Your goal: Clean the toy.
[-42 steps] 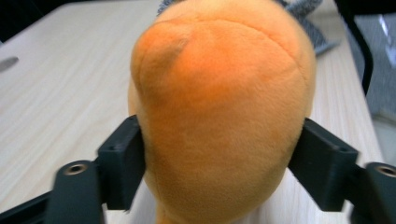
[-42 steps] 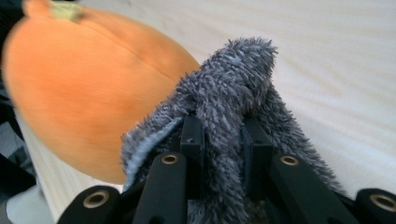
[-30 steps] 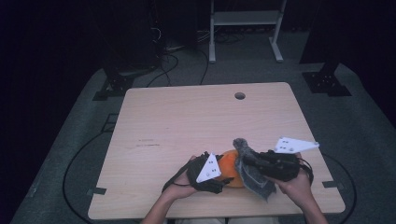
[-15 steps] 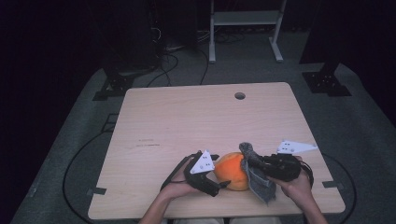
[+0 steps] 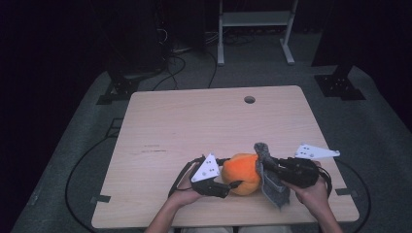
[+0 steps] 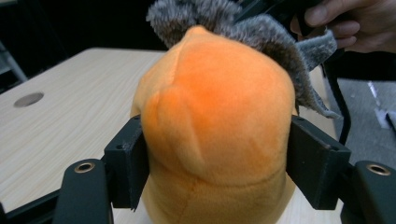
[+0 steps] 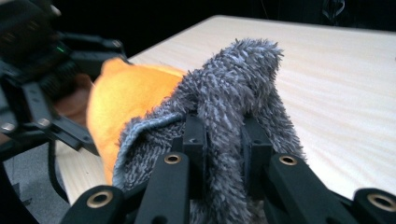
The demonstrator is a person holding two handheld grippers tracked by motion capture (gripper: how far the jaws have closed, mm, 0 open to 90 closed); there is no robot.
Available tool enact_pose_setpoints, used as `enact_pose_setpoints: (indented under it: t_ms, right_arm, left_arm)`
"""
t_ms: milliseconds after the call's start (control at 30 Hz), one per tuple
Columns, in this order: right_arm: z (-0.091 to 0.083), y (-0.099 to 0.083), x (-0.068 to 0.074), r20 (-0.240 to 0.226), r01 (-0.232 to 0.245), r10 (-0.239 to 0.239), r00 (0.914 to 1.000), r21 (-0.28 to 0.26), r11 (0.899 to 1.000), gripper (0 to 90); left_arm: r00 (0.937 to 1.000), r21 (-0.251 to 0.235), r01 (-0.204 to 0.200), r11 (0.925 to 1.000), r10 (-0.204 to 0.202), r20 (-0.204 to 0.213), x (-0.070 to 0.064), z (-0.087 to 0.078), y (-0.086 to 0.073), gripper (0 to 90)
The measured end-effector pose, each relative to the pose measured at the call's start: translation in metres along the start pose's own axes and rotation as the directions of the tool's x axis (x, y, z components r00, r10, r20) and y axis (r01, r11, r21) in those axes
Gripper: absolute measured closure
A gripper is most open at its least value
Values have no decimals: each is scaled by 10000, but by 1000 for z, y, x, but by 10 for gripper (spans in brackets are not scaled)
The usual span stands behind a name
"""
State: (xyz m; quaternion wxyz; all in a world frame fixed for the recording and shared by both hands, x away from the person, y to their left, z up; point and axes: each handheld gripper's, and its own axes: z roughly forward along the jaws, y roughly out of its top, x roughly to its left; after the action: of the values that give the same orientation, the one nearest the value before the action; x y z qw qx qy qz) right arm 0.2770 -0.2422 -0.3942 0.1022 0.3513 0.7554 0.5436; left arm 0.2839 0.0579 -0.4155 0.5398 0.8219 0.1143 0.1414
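Note:
An orange plush toy (image 5: 241,171) sits near the table's front edge, between both hands. My left gripper (image 5: 232,185) is shut on it; in the left gripper view the jaws press both sides of the orange plush toy (image 6: 217,126). My right gripper (image 5: 265,170) is shut on a fuzzy grey cloth (image 5: 272,180) that lies against the toy's right side. In the right gripper view the grey cloth (image 7: 233,107) is pinched between the jaws, with the orange toy (image 7: 123,98) just behind it and the left gripper (image 7: 42,93) farther off.
The light wooden table (image 5: 204,126) has a round cable hole (image 5: 249,99) near its far edge. Black cables (image 5: 77,170) loop on the grey floor to the left. A white stand (image 5: 252,29) and dark equipment stand beyond the table.
The grey cloth has been drawn to the right off the toy, showing more of its orange body. The left gripper has shifted a little to the left and closer to the front edge.

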Motion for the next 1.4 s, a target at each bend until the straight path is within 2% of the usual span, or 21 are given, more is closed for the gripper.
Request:
enact_pose_setpoints:
  t_ms: [33, 167, 233, 267, 300, 333, 367, 467, 533, 600, 633, 733, 767, 800, 833, 900, 1000, 1033, 1200, 1300, 1400]
  right_arm:
    - [12, -8, -3, 203, -124, 115, 9997, 450, 9989, 753]
    - [18, -13, -4, 143, -193, 184, 9997, 628, 9978, 763]
    - [12, -5, 8, 136, 374, -382, 9992, 587, 9976, 766]
    - [12, -5, 8, 136, 374, -382, 9992, 587, 9976, 766]
    - [14, 0, 21, -9, 899, -900, 9959, 668, 9937, 765]
    - [14, 0, 21, -9, 899, -900, 9959, 668, 9937, 765]
    - [17, 3, 28, -12, 1359, -1363, 9907, 786, 9876, 764]
    - [17, 3, 24, -155, 1228, -1220, 9924, 706, 9899, 763]
    - [16, -1, 15, 65, 1025, -1031, 9946, 627, 9927, 758]
    - [14, -7, 4, 243, 736, -750, 9969, 533, 9959, 757]
    - [13, -9, 2, 317, 638, -656, 9973, 546, 9965, 758]
    - [12, -8, 6, 437, 720, -748, 9962, 618, 9955, 768]
    - [11, -2, 17, 255, 1076, -1094, 9937, 643, 9921, 770]
    - [11, -2, 17, 255, 1076, -1094, 9937, 643, 9921, 770]
    - [13, 6, 33, -245, 1632, -1620, 9865, 625, 9846, 769]
    - [15, 13, 42, -213, 2174, -2163, 9761, 833, 9725, 765]
    - [14, 13, 39, -99, 2156, -2156, 9764, 899, 9723, 761]
    - [11, 9, 27, 40, 1734, -1743, 9847, 813, 9815, 760]
    - [4, 0, 8, 315, 1018, -1052, 9940, 941, 9903, 757]
    - [6, 2, 13, 288, 1175, -1206, 9923, 927, 9887, 758]
    - [7, 3, 15, 80, 1327, -1341, 9909, 978, 9863, 759]
  left_arm:
    - [9998, 534, 129, 9985, -122, -136, 2, 5, -8, 295]
    - [9974, 374, 686, 9969, -676, -265, 5, 5, -10, 297]
    - [9942, 310, 980, 9947, -965, -469, 6, 9, -8, 296]
    - [9942, 310, 980, 9947, -965, -469, 6, 9, -8, 296]
    - [9941, 383, 915, 9951, -891, -613, 3, 12, -6, 294]
    - [9941, 383, 915, 9951, -891, -613, 3, 12, -6, 293]
    - [9940, 427, 883, 9952, -853, -679, 2, 12, -6, 291]
    - [9952, 347, 857, 9957, -839, -505, 3, 10, -8, 231]
    - [9966, 267, 777, 9966, -768, -312, 4, 10, -10, 214]
    - [9963, 220, 740, 9970, -730, -448, 3, 14, -11, 255]
    - [9957, 191, 586, 9981, -570, -736, 0, 17, -10, 276]
    - [9944, 196, 532, 9984, -512, -927, -4, 22, -9, 312]
    - [9947, 226, 492, 9985, -469, -917, -6, 23, -9, 316]
    - [9952, 202, 458, 9987, -439, -870, -7, 24, -9, 316]
    - [9972, 173, 261, 9995, -248, -702, -11, 26, -9, 318]
    - [9988, 204, 10, 9998, 1, -495, -13, 24, -9, 318]
    - [9994, 126, 24, 9999, -19, -357, -13, 22, -10, 307]
    - [9994, 108, 98, 9999, -94, -336, -11, 21, -11, 295]
    - [9988, 84, 91, 9999, -87, -486, -12, 25, -9, 278]
    - [9993, 154, 8, 9999, -3, -381, -11, 25, -9, 279]
    - [9997, 85, 18, 10000, -16, -230, -7, 21, -10, 217]
